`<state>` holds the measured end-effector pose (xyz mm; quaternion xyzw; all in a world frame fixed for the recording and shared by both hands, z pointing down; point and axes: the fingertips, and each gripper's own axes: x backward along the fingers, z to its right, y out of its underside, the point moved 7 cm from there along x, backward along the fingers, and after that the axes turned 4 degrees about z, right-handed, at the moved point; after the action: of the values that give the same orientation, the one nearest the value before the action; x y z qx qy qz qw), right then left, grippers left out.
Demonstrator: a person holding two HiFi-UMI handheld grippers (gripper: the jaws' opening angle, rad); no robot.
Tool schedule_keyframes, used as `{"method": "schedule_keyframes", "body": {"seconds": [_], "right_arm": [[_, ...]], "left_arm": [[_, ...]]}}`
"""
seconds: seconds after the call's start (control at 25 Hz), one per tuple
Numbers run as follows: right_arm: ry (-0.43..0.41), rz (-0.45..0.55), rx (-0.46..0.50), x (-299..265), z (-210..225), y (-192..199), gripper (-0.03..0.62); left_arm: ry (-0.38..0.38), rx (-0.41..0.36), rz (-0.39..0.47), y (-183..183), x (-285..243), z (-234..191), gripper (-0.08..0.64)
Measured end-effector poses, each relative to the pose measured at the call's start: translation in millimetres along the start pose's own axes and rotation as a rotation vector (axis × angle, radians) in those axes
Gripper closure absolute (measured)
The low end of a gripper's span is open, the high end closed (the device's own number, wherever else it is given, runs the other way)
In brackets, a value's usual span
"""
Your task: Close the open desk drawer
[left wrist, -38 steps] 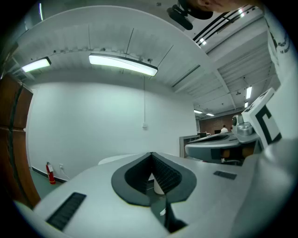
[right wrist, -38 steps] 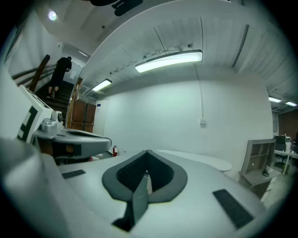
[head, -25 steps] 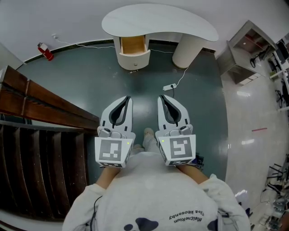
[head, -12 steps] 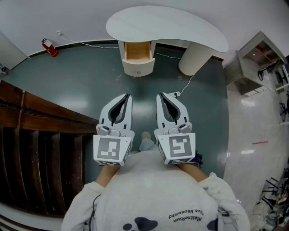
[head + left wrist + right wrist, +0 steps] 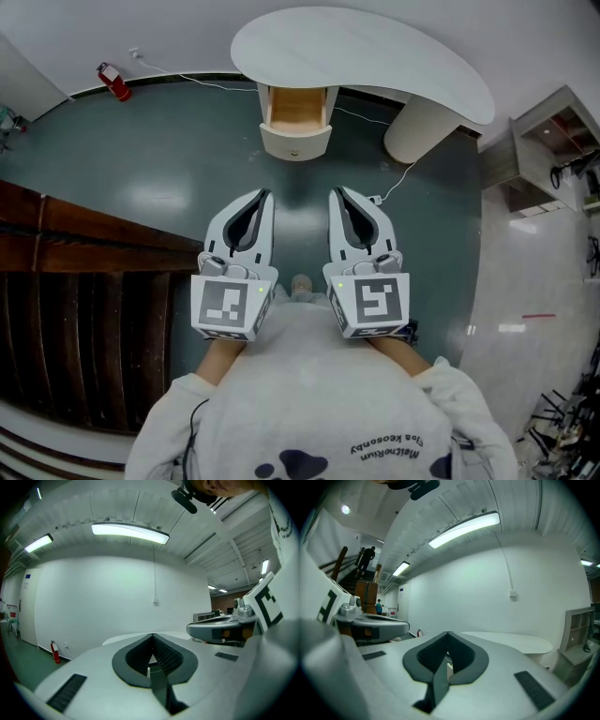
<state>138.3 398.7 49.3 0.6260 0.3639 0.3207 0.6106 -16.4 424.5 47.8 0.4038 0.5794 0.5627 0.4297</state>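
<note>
A white kidney-shaped desk (image 5: 375, 52) stands at the far wall. Its wooden drawer (image 5: 298, 105) is pulled out, and the rounded white drawer front (image 5: 296, 142) faces me. My left gripper (image 5: 266, 195) and right gripper (image 5: 336, 193) are held side by side above the green floor, both pointing at the desk and well short of the drawer. Both are shut with nothing between the fingers. In the left gripper view the shut left gripper (image 5: 152, 635) points at the desk top (image 5: 123, 638). The right gripper view shows the right gripper (image 5: 448, 633) shut before the desk top (image 5: 520, 642).
A red fire extinguisher (image 5: 114, 82) stands at the back left wall. Dark wooden stairs and a rail (image 5: 84, 246) fill the left side. A power strip on a cable (image 5: 380, 199) lies on the floor right of the drawer. A grey shelf unit (image 5: 553, 141) stands at right.
The desk and its open drawer have come nearer in the head view. Both grippers stay shut and side by side.
</note>
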Motion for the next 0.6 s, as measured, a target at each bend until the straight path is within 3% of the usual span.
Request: {"method": "schedule_keyframes", "body": {"seconds": [0.28, 0.6], "right_arm": [[0.018, -0.017, 0.003, -31, 4, 4, 0.576], [0.091, -0.004, 0.017, -94, 7, -6, 0.575]], "left_arm": [[0.038, 0.003, -0.004, 5, -28, -22, 0.551], [0.111, -0.007, -0.009, -3, -80, -75, 0.551]]}}
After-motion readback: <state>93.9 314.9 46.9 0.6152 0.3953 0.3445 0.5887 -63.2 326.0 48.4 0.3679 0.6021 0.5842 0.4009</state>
